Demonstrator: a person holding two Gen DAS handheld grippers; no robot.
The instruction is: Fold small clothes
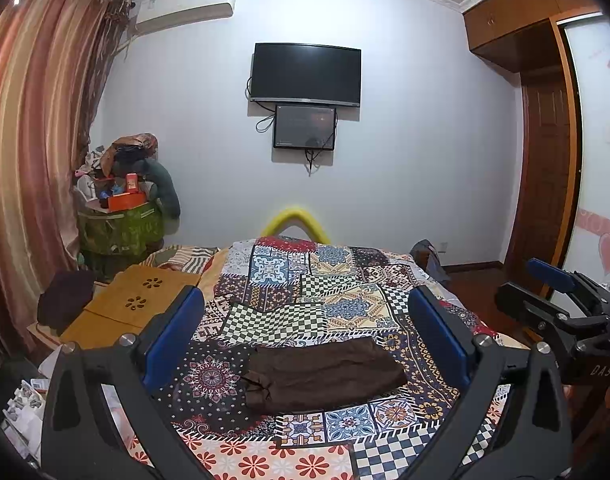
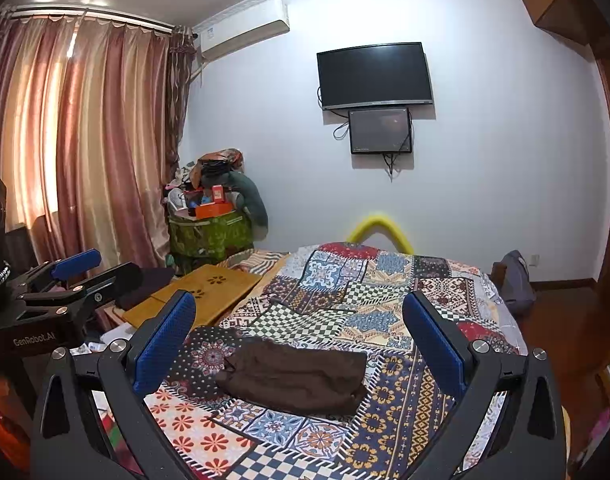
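Hand-held gripper on the left (image 1: 305,332) and hand-held gripper on the right (image 2: 301,340) are both raised above the bed with their blue-padded jaws spread wide and nothing between them; each also shows at the edge of the other's view, and neither touches any cloth. The task's thing, a small brown garment (image 1: 325,376), lies on the patchwork quilt (image 1: 289,276) near the close end of the bed, in front of and below both tools. It already looks folded over into a compact, roughly oblong bundle, with a bunched, gathered end toward the left where the cloth puckers and a flatter, squarer end toward the right. I judge it soft, light and limp: it should sag and unfold if lifted by a single layer, and its matt weave is unlikely to slip against the rubbery pads. Nothing about it seems fragile. The quilt underneath is itself loose and rumpled, so a pinch made too deep may well gather bedding along with the garment. The safest hold would be at the two corners of one short edge, one tool to each, closing on all the layers together so the bundle keeps its shape. A wooden lap tray (image 1: 141,304) sits at the left side of the bed, well apart from the garment
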